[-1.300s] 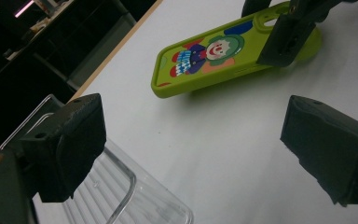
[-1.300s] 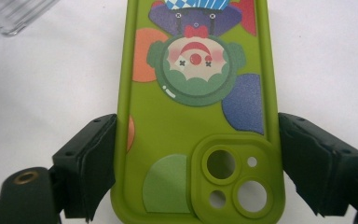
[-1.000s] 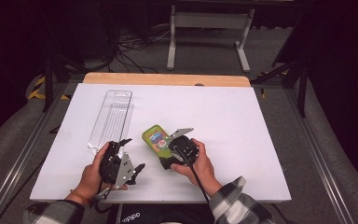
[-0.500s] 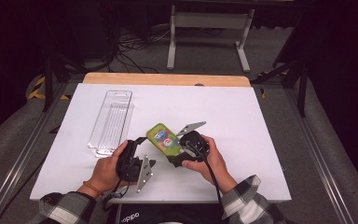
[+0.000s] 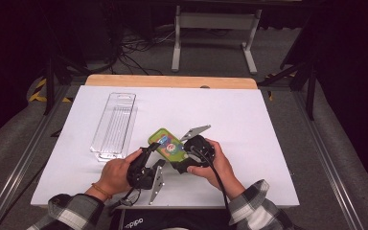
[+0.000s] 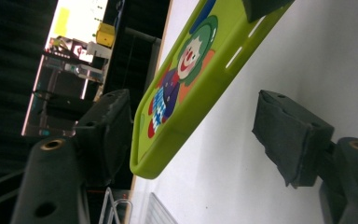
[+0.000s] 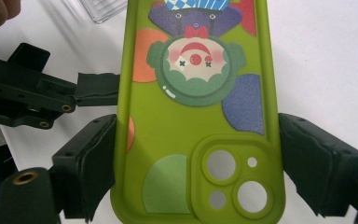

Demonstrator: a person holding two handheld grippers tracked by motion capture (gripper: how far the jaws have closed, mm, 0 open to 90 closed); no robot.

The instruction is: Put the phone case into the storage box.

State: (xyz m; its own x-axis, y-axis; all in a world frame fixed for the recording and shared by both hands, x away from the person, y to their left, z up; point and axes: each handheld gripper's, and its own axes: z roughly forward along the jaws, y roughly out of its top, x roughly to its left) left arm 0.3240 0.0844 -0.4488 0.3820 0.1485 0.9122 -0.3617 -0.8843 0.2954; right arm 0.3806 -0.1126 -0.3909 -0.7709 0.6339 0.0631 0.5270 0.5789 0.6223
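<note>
White board (image 5: 268, 124) covers the table, with dark floor and cables beyond it, and I take the green phone case (image 5: 166, 143) as my landmark. I have the right gripper (image 5: 181, 160) clenched across the camera-hole end of the case, a pad on each long side, so the case is lifted and tilted off the board with its clown print facing up. I judge that grip leaves the far end free for the other hand. My left gripper (image 5: 149, 152) comes in at the case's left long edge, and its jaws have just been closing. In the left gripper view one pad (image 6: 107, 130) sits just beside the case's printed face while the other pad stands apart on the far side, so it is released and not yet grasping. A clear plastic tray (image 5: 115, 125) lies to the left of the case, near but apart. To the right of the case and beyond it the board is bare, giving plenty of room to swing. Toward me the near edge is close behind both hands.
</note>
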